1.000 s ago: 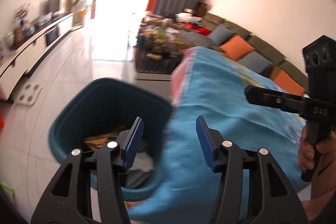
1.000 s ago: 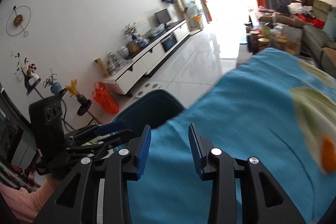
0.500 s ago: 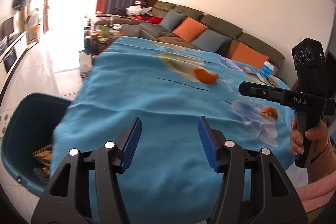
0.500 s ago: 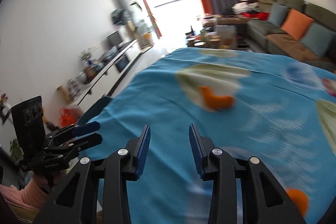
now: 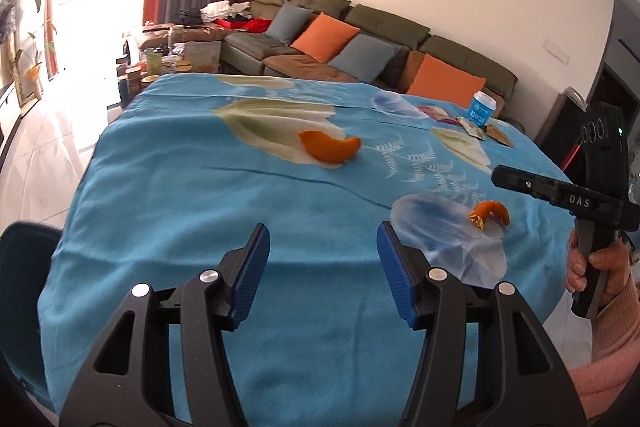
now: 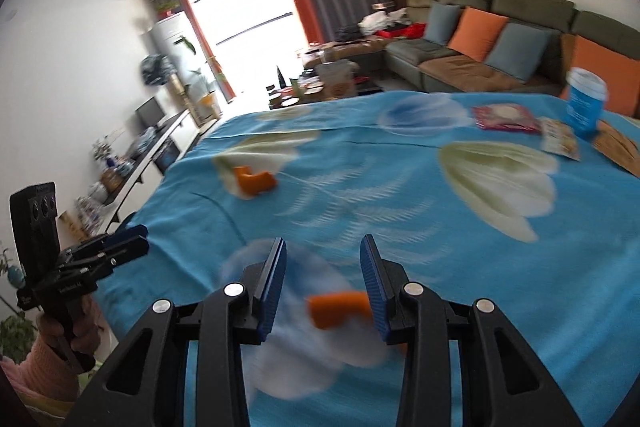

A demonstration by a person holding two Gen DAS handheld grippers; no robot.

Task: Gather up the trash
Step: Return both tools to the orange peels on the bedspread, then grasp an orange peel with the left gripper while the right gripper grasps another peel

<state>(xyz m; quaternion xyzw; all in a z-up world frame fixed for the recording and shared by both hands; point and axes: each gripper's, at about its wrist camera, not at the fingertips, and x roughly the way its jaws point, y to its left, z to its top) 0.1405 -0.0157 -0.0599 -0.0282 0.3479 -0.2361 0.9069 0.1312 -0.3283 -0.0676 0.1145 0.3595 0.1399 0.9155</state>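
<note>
Your left gripper [image 5: 322,251] hangs over the near edge of the desk, which is covered with a bright blue cloth printed with pale tulips [image 5: 180,195]; its blue-padded jaws stand apart with nothing between them. Your right gripper [image 6: 323,267] is released too, its jaws parted over the cloth. A small curled piece of orange peel [image 6: 338,309] lies on the cloth just below and between its fingers, nearer the right pad, though the blur hides whether anything touches it. In the left wrist view that same small peel [image 5: 490,213] rests on a pale blue flower print, just beneath the tip of the right gripper.

A larger curved piece of orange peel [image 5: 330,149] lies farther in, on a white tulip near the middle of the desk, well apart from both grippers. At the far right corner stand a blue paper cup with a white lid [image 6: 584,101] and a few flat snack wrappers [image 6: 506,119] beside it. The rim of a dark teal plastic bin [image 5: 24,267] shows on the floor past the desk's left edge. Your right hand [image 5: 596,269] in a pink sleeve grips the handle.
</note>
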